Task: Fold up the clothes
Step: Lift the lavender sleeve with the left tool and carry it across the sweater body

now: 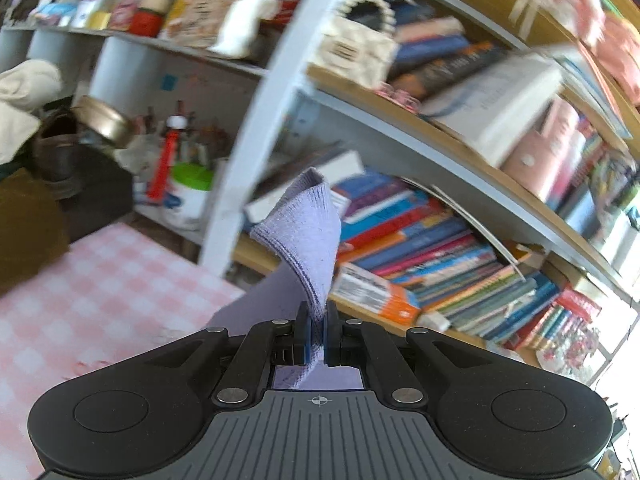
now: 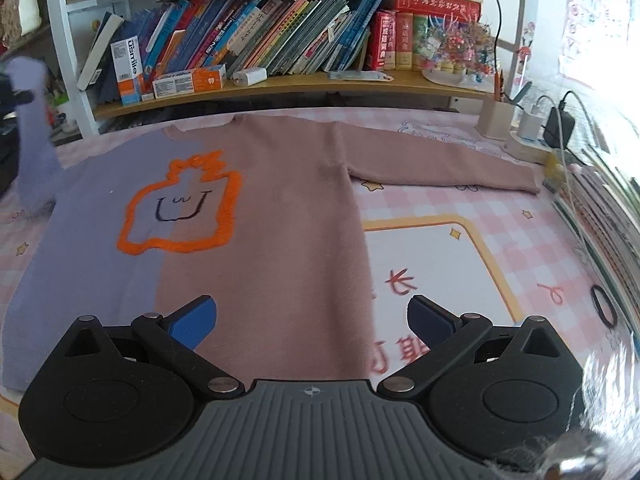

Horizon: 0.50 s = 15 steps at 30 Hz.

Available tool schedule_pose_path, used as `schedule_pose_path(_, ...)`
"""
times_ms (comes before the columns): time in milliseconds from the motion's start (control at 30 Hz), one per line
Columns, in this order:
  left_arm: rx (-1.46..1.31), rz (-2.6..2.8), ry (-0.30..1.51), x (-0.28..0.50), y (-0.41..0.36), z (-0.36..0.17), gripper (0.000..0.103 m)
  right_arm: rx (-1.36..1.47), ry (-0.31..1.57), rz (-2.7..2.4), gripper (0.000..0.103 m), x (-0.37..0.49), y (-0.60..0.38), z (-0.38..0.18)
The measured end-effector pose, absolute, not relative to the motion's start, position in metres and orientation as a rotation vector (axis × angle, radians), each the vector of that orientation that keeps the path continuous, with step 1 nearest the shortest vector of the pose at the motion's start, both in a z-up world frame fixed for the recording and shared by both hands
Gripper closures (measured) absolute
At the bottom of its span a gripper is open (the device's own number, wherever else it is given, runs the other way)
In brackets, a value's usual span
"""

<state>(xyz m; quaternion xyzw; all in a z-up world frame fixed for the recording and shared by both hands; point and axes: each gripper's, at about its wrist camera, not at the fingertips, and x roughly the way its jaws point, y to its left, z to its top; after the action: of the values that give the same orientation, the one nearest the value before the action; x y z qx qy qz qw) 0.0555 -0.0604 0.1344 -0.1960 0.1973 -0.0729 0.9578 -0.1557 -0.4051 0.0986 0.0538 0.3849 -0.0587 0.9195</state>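
Observation:
A sweater (image 2: 260, 216), half lavender and half dusty pink with an orange outlined figure on the chest, lies flat on the pink checked tablecloth (image 2: 500, 208). Its pink sleeve (image 2: 440, 168) stretches out to the right. My left gripper (image 1: 318, 332) is shut on the lavender sleeve (image 1: 308, 224) and holds its cuff up in the air; the raised sleeve also shows at the left edge of the right wrist view (image 2: 34, 140). My right gripper (image 2: 312, 320) is open and empty, just above the pink lower body of the sweater.
A bookshelf (image 2: 280, 80) full of books runs along the back edge of the table. A power strip with chargers (image 2: 536, 136) and a pen holder (image 2: 496, 120) stand at the back right. A black hair tie (image 2: 602, 306) lies at right. Jars and bottles (image 1: 176, 168) fill the left shelf.

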Motion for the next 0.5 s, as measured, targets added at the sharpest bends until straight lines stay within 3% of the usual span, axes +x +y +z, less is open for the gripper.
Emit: schedule_pose_path(500, -0.180, -0.188, 0.461, 0.065, -0.198, 0.120, 0.099, 0.171, 0.814, 0.000, 0.000, -0.160, -0.473, 0.091)
